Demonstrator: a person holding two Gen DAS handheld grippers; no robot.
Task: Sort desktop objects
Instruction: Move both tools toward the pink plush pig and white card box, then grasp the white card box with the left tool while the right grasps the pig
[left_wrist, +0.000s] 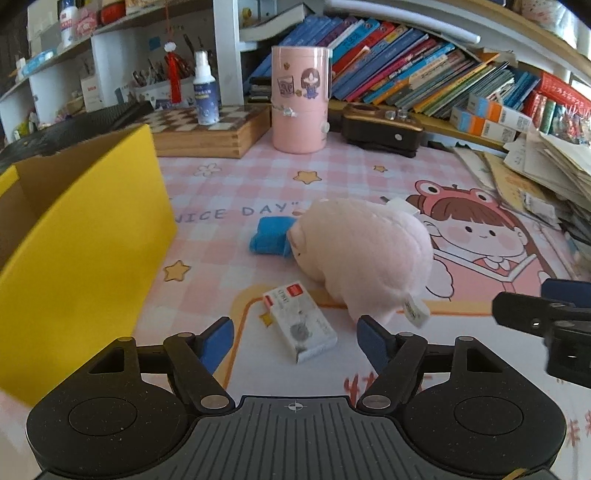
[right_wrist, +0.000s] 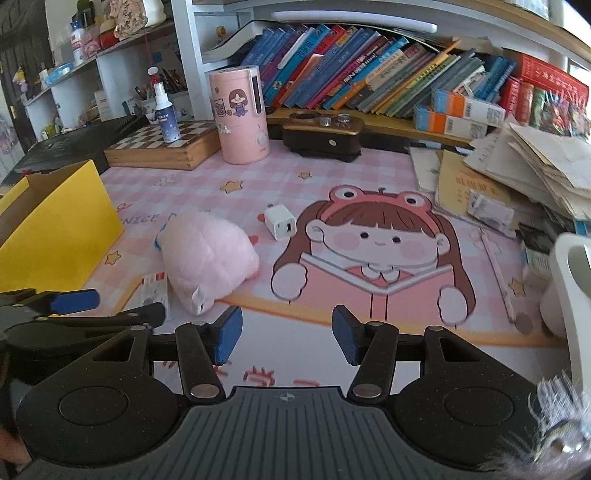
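A pink plush pig (left_wrist: 365, 254) lies on the pink desk mat (left_wrist: 229, 177); it also shows in the right wrist view (right_wrist: 208, 254). A small white box with a red corner (left_wrist: 301, 325) lies just in front of my open, empty left gripper (left_wrist: 295, 339); it also shows in the right wrist view (right_wrist: 155, 291). A blue object (left_wrist: 269, 236) lies behind the pig's snout. A white charger cube (right_wrist: 280, 223) sits beyond the pig. A yellow open cardboard box (left_wrist: 74, 240) stands at the left. My right gripper (right_wrist: 286, 338) is open and empty, above the mat's front edge.
A pink cylinder container (left_wrist: 299, 98), a chessboard box (left_wrist: 210, 133) with a spray bottle (left_wrist: 205, 88), and a brown device (left_wrist: 382, 127) stand at the back. Books line the shelf (right_wrist: 369, 62). Paper stacks (right_wrist: 535, 166) and a white mug (right_wrist: 572, 280) sit at the right.
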